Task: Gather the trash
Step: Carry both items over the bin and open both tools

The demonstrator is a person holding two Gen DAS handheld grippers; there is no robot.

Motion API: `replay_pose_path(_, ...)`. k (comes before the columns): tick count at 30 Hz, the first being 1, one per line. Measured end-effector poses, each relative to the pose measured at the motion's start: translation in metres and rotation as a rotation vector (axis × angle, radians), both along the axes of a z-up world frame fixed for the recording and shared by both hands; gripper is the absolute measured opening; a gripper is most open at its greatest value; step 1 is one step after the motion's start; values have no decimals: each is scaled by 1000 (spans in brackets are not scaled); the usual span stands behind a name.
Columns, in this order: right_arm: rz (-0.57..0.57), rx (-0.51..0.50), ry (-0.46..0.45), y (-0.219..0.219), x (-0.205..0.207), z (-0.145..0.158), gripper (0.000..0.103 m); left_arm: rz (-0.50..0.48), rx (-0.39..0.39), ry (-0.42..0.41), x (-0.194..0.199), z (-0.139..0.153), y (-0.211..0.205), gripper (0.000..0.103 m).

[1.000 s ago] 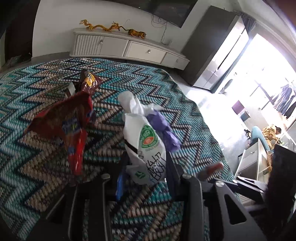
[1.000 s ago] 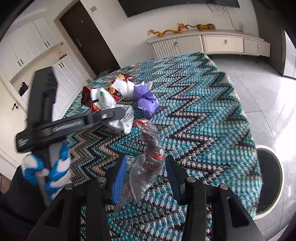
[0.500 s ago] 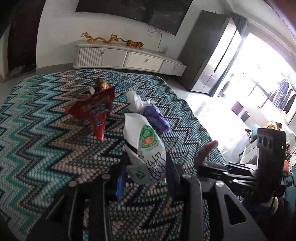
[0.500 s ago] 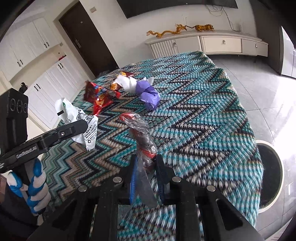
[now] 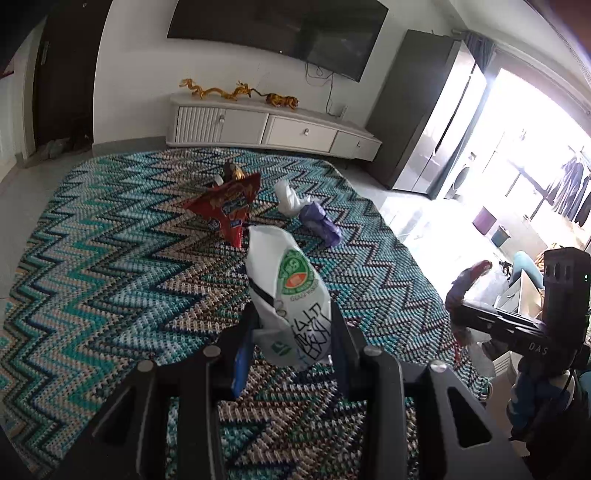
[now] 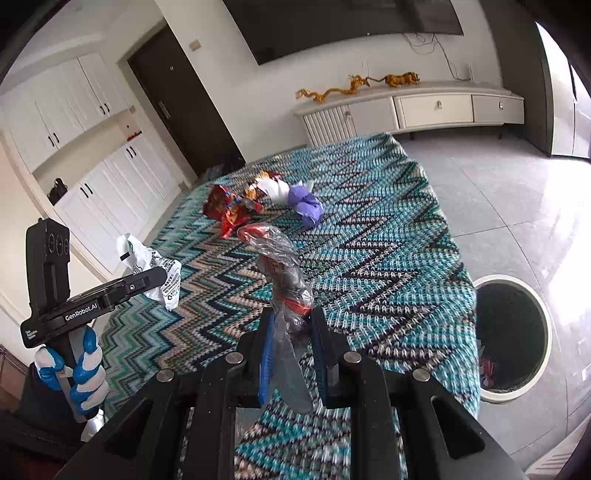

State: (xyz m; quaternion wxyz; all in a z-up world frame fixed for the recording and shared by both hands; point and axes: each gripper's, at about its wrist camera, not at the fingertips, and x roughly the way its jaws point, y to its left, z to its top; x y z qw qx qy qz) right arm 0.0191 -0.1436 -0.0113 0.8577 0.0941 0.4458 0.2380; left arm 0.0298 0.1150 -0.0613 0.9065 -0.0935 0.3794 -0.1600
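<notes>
Your bench (image 5: 110, 266) fills most of both views, covered in a teal, tan and black zigzag knit cloth. Behind it a low white cabinet (image 5: 266, 125) runs along the wall under a dark screen (image 5: 280, 26), with gold figurines (image 5: 236, 92) on top.

On the floor just past the bench's right edge, in your right wrist view, sits a round white-rimmed bin (image 6: 511, 332) with a dark inside and a bit of red showing at the bottom.

Near the far middle of the bench lie 4 loose pieces: a red snack bag (image 5: 225, 210), a small brown-and-gold wrapper (image 5: 232, 171) touching its far edge, a crumpled white plastic piece (image 5: 290, 199), and a purple crumpled bag (image 5: 321, 225) just beside the white one.

Your left tool (image 5: 291, 343) pinches a white printed bag (image 5: 288, 291) with a green-and-orange logo, lifted clear of the cloth; your gloved left hand (image 6: 74, 369) grips its handle.

Your right tool (image 6: 291, 343) has just been closing, and its pads now press on a clear plastic wrapper with red parts (image 6: 284, 280), which stands up from between the fingers above the bench.
</notes>
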Motion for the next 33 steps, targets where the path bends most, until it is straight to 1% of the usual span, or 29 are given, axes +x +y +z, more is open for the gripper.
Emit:
replay_pose_path(3,3,11,-19,-5,-10,7,18,11,3,-12,-7,7,0,34)
replay_pose_path(6,0,23,-37,-12,-18,13,18,18,11,-5,-12,8,-2,34)
replay_pose_path(11,-27,59,-68,-33,-29,21,18,14,34,2,-19,11,-13,34)
replay_pose_path(14,-43,82,-73,-46,-32,19,18,11,50,14,-18,10,-22,34)
replay_pose_path(19,-65,117,-59,-64,-33,6,18,2,73,71,-11,-2,-41,34)
replay_pose_path(23,-105,152,-57,-85,-32,-2,18,-48,115,86,-5,-3,-66,34)
replay_pose_path(26,-157,179,-59,-107,-32,-6,18,-103,135,83,3,2,-91,34)
replay_pose_path(29,-205,183,-63,-128,-30,-8,18,-166,143,70,17,10,-120,34)
replay_pose_path(33,-292,164,-62,-160,-25,-11,18,-254,144,48,40,23,-169,35)
